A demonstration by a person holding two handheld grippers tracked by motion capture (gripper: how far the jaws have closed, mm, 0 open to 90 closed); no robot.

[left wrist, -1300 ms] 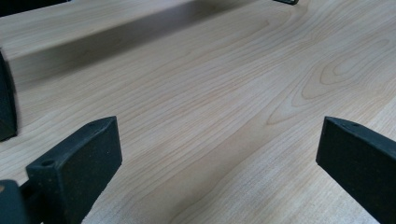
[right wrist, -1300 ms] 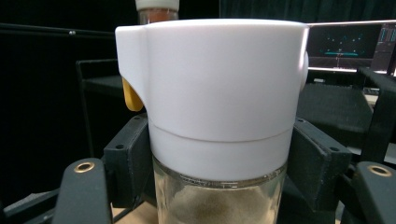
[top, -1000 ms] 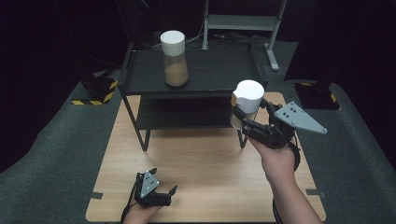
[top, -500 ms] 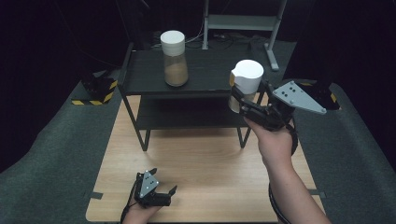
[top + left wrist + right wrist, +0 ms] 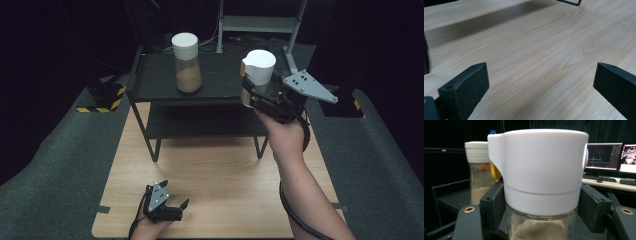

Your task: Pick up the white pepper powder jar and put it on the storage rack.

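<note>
A person's right hand holds the right gripper (image 5: 252,92) raised at the right end of a black two-tier shelf (image 5: 150,82) that stands at the far side of a wooden table (image 5: 225,175). The gripper's two black jaws are clamped on a glass jar (image 5: 258,70) with a wide white lid, pressing against the jar just under the lid. The jar is upright and holds a sandy, tan powder. In the right gripper view the jar (image 5: 541,177) sits between the jaws, its lid showing a small spout and a yellow tab on one side. A second jar (image 5: 186,62) of the same kind, also white-lidded and part full of tan powder, stands upright on the shelf's top tier, well to the left of the held one. The left gripper (image 5: 177,207) rests low at the near edge of the table, well apart from the shelf, with its jaws wide open and nothing between them, just bare wood beneath.
</note>
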